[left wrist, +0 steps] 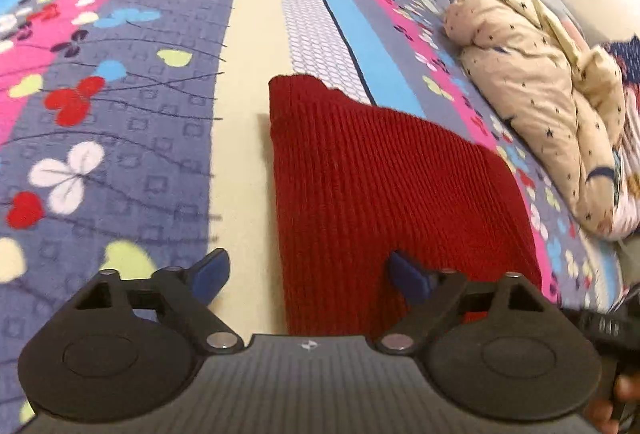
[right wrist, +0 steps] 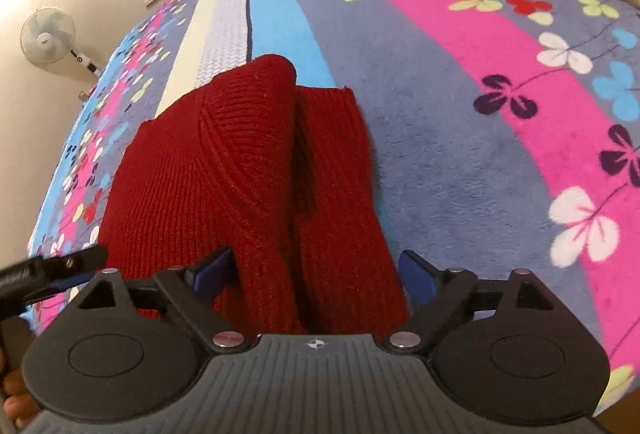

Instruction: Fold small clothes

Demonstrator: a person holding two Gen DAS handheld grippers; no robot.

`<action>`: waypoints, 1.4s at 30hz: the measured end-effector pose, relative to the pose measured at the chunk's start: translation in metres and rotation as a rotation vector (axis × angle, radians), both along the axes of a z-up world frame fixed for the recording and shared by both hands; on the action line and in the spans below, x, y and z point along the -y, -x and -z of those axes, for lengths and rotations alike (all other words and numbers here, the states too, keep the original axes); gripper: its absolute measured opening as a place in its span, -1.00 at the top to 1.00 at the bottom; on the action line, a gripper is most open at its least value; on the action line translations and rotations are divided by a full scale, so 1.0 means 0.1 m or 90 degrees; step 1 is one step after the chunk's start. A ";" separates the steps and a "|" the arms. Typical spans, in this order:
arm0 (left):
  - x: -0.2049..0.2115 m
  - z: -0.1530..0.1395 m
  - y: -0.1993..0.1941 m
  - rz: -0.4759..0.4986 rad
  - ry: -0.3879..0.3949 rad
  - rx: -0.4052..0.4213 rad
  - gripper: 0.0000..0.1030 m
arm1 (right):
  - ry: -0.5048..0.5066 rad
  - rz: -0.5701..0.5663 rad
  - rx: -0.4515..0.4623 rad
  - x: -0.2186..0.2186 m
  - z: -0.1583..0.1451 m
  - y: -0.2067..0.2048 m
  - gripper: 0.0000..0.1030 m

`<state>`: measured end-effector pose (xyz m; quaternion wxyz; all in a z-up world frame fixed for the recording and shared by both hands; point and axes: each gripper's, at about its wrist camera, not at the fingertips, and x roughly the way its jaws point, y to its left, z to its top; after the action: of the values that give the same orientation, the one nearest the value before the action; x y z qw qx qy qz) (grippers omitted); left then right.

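My left gripper (left wrist: 308,274) and right gripper (right wrist: 316,270) both stand wide, gripping nothing, so the dark red ribbed knit garment (left wrist: 380,186) lies partly folded on the flowered fleece blanket (left wrist: 120,82) for smoothing

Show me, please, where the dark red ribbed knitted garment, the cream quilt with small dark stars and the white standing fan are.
Dark red ribbed knitted garment (left wrist: 380,186): left wrist view, middle of its flat panel.
Cream quilt with small dark stars (left wrist: 532,82): left wrist view, its bunched middle.
White standing fan (right wrist: 48,35): right wrist view, its round head.

Red ribbed knit (right wrist: 248,170), folded, on bedspread
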<state>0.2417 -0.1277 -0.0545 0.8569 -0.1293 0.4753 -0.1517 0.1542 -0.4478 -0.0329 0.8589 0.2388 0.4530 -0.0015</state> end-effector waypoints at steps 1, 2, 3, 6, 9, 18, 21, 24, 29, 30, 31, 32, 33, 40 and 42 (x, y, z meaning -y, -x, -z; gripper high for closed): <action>0.00 0.03 -0.06 -0.001 0.016 -0.007 -0.82 | -0.002 0.002 -0.004 0.00 0.02 -0.02 -0.80; -0.01 0.06 -0.12 -0.004 0.034 -0.017 -0.83 | -0.005 0.003 -0.007 0.00 0.03 -0.03 -0.80; -0.02 0.11 -0.19 -0.008 0.058 -0.030 -0.83 | -0.010 0.003 -0.009 0.00 0.04 -0.04 -0.81; -0.03 0.29 -0.40 -0.023 0.131 -0.079 -0.83 | -0.020 0.002 -0.014 0.01 0.08 -0.08 -0.85; -0.02 0.45 -0.55 -0.024 0.191 -0.112 -0.82 | -0.028 0.000 -0.017 0.01 0.10 -0.10 -0.85; -0.05 0.26 -0.56 0.010 0.161 -0.048 0.01 | -0.026 -0.028 0.039 -0.15 -0.02 -0.16 0.12; -0.14 0.07 -0.54 0.020 0.147 -0.019 0.08 | -0.015 -0.034 0.062 -0.27 -0.09 -0.17 0.21; -0.35 -0.20 -0.54 0.023 0.116 0.029 0.09 | -0.018 -0.063 0.090 -0.41 -0.13 -0.23 0.25; -0.95 -0.58 -0.64 0.024 0.075 0.075 0.08 | -0.035 -0.153 0.173 -0.88 -0.27 -0.37 0.27; -1.08 -0.62 -0.66 0.022 0.068 0.079 0.08 | -0.038 -0.165 0.183 -0.96 -0.28 -0.40 0.28; -1.22 -0.66 -0.67 0.016 0.061 0.081 0.08 | -0.042 -0.180 0.193 -1.08 -0.29 -0.44 0.28; -1.34 -0.68 -0.68 0.011 0.057 0.082 0.09 | -0.044 -0.191 0.199 -1.18 -0.30 -0.49 0.28; -1.45 -0.70 -0.70 0.005 0.052 0.082 0.09 | -0.044 -0.205 0.203 -1.29 -0.31 -0.53 0.28; -2.12 -0.70 -0.77 -0.118 0.021 0.088 -0.05 | -0.022 -0.250 0.193 -1.72 -0.29 -0.72 0.28; -2.19 -0.69 -0.73 -0.127 0.033 0.064 -0.05 | -0.016 -0.254 0.154 -1.76 -0.20 -0.78 0.28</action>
<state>0.3144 0.0910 0.0150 0.8869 -0.1903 0.4126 -0.0837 0.2317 -0.2722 -0.0131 0.8871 0.1537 0.3852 0.2027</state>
